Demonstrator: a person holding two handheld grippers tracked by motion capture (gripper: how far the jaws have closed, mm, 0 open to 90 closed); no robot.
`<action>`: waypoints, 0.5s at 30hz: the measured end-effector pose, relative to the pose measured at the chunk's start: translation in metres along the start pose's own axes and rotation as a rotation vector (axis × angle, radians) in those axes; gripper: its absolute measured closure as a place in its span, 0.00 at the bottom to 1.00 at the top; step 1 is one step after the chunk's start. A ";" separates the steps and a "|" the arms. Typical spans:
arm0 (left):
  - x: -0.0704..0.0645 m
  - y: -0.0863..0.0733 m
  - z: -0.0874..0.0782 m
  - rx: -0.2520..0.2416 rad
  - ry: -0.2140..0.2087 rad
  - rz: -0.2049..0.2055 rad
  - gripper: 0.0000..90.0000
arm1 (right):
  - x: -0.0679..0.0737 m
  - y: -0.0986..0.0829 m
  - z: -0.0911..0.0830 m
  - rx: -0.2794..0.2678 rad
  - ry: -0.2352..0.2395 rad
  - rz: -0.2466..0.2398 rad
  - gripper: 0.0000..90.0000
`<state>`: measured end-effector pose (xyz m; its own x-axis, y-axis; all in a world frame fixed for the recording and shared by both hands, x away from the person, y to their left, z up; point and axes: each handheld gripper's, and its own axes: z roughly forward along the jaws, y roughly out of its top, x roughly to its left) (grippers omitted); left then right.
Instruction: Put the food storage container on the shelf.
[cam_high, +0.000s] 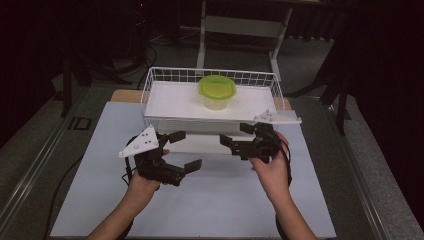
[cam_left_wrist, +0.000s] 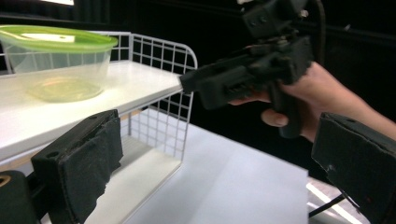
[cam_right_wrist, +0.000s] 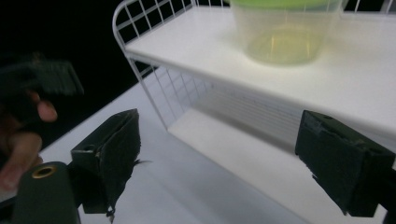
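Nearest to us, our left hand's black two-jaw gripper (cam_high: 185, 149) hovers over the pale sheet covering the table (cam_high: 210, 200), jaws spread wide and empty. Just to its right, our right hand's black two-jaw gripper (cam_high: 235, 136) faces it, jaws likewise parted around nothing, close in front of the white wire-sided shelf rack (cam_high: 150, 90). Farther back, on the rack's top board, stands the clear round plastic tub with a lime-green lid (cam_high: 217, 92), upright, lid on, well apart from both grippers.
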<state>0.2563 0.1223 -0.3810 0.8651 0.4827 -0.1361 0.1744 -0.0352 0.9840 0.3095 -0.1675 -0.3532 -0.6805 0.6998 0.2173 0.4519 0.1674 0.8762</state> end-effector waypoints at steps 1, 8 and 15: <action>-0.002 -0.002 0.000 0.011 -0.002 0.006 0.03 | 0.001 -0.006 -0.002 -0.010 0.006 -0.004 0.13; -0.013 -0.017 -0.004 0.015 -0.016 0.044 0.03 | 0.000 -0.036 -0.004 -0.029 -0.005 -0.031 0.13; -0.011 -0.037 -0.007 0.047 -0.002 0.049 0.03 | -0.004 -0.068 -0.008 -0.036 -0.023 -0.087 0.15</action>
<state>0.2372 0.1245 -0.4149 0.8743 0.4773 -0.0878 0.1531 -0.0996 0.9832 0.2768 -0.1875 -0.4100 -0.7027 0.6994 0.1304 0.3706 0.2034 0.9062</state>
